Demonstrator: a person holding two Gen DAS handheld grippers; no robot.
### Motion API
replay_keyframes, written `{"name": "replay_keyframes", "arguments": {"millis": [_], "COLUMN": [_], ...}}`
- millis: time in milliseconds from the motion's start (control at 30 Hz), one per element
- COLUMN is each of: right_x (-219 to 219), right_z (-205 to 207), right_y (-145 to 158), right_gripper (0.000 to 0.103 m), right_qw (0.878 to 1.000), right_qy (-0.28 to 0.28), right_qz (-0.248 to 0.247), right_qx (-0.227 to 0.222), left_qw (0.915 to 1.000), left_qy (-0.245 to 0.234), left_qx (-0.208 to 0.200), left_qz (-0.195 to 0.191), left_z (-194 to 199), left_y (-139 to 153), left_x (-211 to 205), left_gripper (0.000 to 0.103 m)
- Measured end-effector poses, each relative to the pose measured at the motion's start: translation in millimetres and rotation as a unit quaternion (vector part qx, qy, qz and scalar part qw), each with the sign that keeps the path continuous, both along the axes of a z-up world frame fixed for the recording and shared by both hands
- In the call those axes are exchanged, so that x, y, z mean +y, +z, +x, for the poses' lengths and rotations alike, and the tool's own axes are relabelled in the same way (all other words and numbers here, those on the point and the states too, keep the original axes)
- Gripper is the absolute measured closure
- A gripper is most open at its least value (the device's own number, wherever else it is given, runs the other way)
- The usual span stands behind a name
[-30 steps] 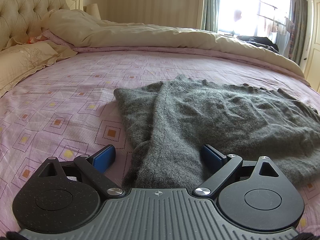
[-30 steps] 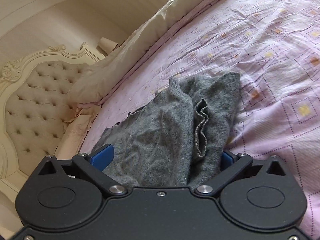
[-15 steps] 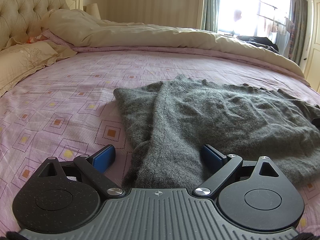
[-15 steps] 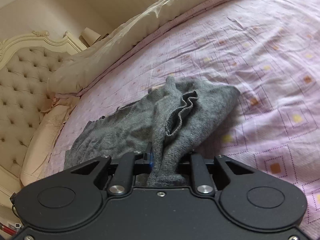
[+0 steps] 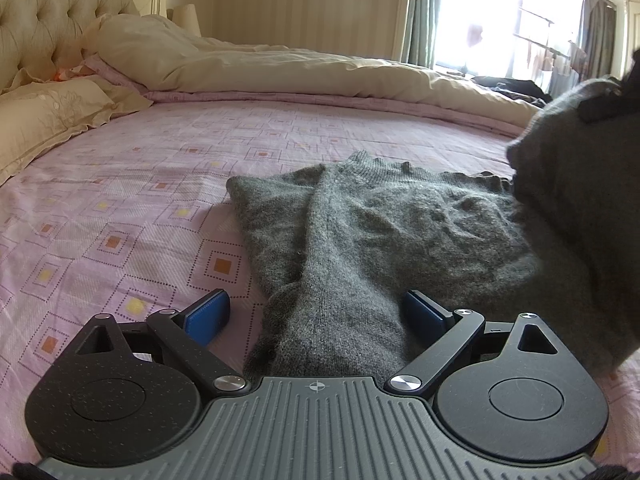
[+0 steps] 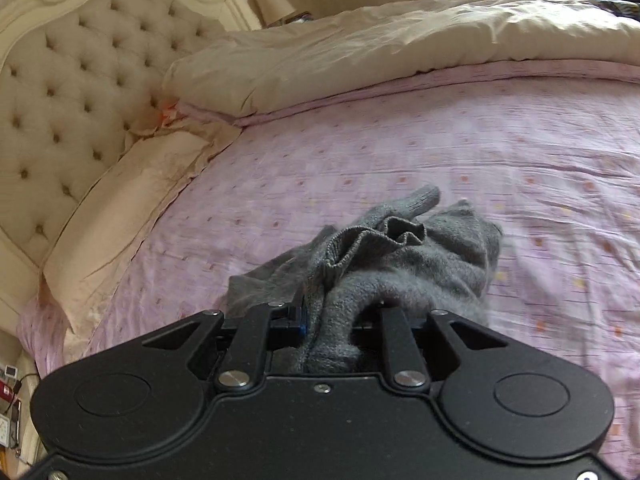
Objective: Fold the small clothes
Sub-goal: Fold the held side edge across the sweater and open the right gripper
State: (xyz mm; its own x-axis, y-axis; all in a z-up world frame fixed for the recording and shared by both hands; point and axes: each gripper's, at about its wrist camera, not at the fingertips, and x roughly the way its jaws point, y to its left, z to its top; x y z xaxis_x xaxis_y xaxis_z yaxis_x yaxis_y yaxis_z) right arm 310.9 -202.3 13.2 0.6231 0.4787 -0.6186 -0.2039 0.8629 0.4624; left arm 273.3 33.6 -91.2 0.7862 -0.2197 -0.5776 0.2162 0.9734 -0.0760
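Observation:
A dark grey knit sweater (image 5: 384, 224) lies on the pink patterned bed sheet (image 5: 120, 200). My left gripper (image 5: 320, 312) is open low over the sheet, its blue pads (image 5: 208, 314) on either side of the sweater's near edge. My right gripper (image 6: 336, 320) is shut on a bunch of the sweater (image 6: 400, 256) and holds it up off the bed. The lifted part hangs at the right edge of the left wrist view (image 5: 584, 200). The right pads are mostly hidden by the cloth.
A cream duvet (image 5: 280, 68) is bunched along the far side of the bed. A cream pillow (image 6: 132, 200) lies by the tufted headboard (image 6: 72, 80). A bright window (image 5: 500, 20) with curtains is at the far right.
My right gripper closed on the sweater's end and lifted it, swinging towards the headboard. The raised cloth now shows at the right of the left wrist view. My left gripper has stayed put.

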Motion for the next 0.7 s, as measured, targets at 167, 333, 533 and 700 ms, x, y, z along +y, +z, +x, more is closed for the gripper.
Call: {"name": "replay_keyframes", "arguments": {"millis": [167, 333, 533, 700], "right_x": [74.5, 112.5, 129.9, 124.1], "right_z": [9.3, 4.6, 4.8, -4.0], "right_y": [-19.1, -28.6, -36.0, -24.5], "right_gripper": [0.078, 0.077, 0.060, 0.056], "right_qw": [0.997, 0.994, 0.993, 0.995], "right_qy": [0.044, 0.061, 0.074, 0.101], "right_qz": [-0.058, -0.084, -0.085, -0.011], "right_qx": [0.019, 0.016, 0.025, 0.002], "left_qw": [0.9985, 0.9931, 0.9912, 0.9926], "left_qy": [-0.014, 0.002, -0.025, -0.030], "left_qx": [0.012, 0.024, 0.010, -0.001], "left_qz": [-0.051, -0.115, -0.129, -0.118], "left_z": [1.6, -22.0, -37.6, -43.3], "left_y": [4.6, 15.1, 4.0, 2.2], "left_x": [16.2, 53.0, 81.6, 75.1], "left_gripper": [0.008, 0.008, 0.008, 0.008]}}
